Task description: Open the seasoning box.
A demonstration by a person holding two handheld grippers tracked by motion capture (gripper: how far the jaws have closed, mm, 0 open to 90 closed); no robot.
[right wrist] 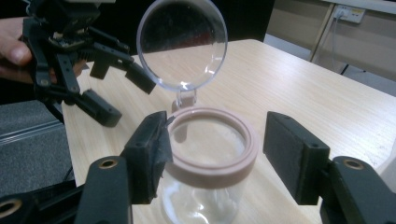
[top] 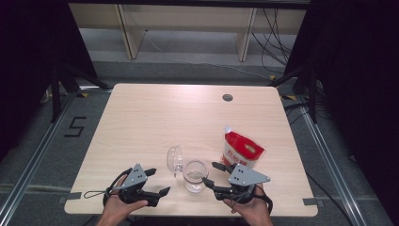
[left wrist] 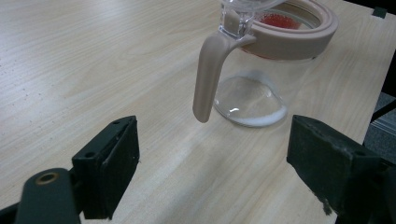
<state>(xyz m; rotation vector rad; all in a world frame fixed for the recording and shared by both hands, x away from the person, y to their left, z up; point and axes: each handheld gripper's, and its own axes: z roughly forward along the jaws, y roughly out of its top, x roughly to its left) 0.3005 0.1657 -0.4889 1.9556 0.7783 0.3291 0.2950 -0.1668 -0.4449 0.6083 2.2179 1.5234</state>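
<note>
Right gripper [top: 212,175]: jaws apart, straddling the jar [top: 195,175] rim, one pad just beside it. Left gripper [top: 157,181]: jaws wide, empty, facing the jar's handle [left wrist: 208,77]. Jar: near the surface's [top: 141,117] front edge, hinged lid [top: 174,157] upright. Red pouch [top: 242,149]: behind-right. Risk: a nudge could tip the unheld jar.

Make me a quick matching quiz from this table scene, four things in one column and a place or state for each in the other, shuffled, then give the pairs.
Things:
1. glass jar
2. jar lid
3. red pouch
4. left claw

Places or states:
A. lying behind the right claw
B. flipped up on its hinge
C. open, left of the jar, nothing between its jaws
D. standing between the two claws, pinkish rim

Pairs: 1-D, 2-B, 3-A, 4-C
</note>
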